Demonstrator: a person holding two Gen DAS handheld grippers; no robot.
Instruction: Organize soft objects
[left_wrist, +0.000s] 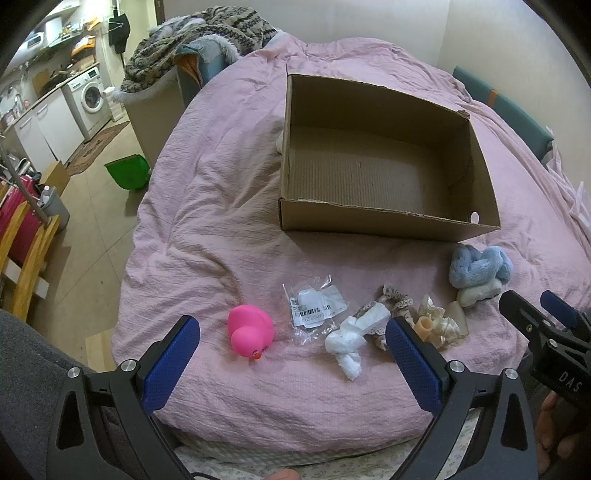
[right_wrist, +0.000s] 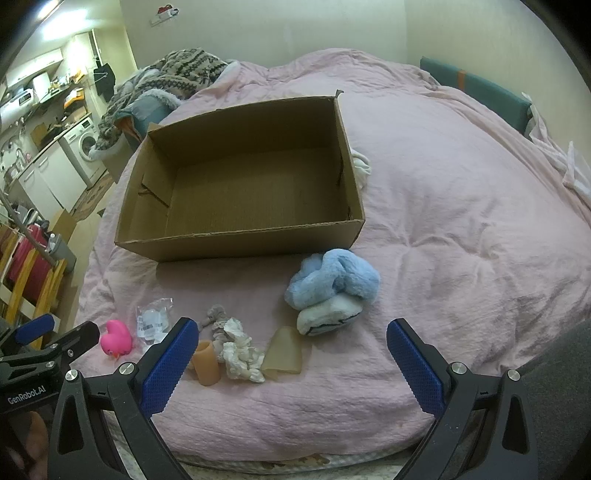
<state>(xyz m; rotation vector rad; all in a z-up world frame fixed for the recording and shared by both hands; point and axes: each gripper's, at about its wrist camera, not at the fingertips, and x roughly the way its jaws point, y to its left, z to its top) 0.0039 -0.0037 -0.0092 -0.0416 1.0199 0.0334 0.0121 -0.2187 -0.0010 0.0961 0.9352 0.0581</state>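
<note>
I hold two grippers low over the near edge of a bed covered by a pink quilt (left_wrist: 221, 206). My left gripper (left_wrist: 291, 350) has its blue-padded jaws spread wide and holds nothing. My right gripper (right_wrist: 291, 354) is likewise wide apart and empty.

The soft things lie in a loose row on the quilt, just beyond my fingertips. In the left view, a pink rubber duck (left_wrist: 250, 334) sits between the jaws, nearer the left pad. To its right lies a clear plastic packet (left_wrist: 316, 308) with a barcode label, then a knotted white cloth (left_wrist: 351, 341) just beside the right pad. Further right are a frilled lace scrunchie (left_wrist: 395, 299), a small tan tube (left_wrist: 424, 326), and a fluffy blue plush bundle (left_wrist: 480, 269) resting on a white piece.

In the right view, the tan tube (right_wrist: 206, 362) touches or nearly touches my left pad, with crumpled white cloth (right_wrist: 242, 356) and a translucent beige sheet (right_wrist: 284, 354) between the jaws. The blue plush (right_wrist: 334, 282) lies further off.

Beyond the row stands an open cardboard box (left_wrist: 384, 221), empty inside, its near wall close to the plush. Open quilt spreads to the right of the box and on the near side of the row.
</note>
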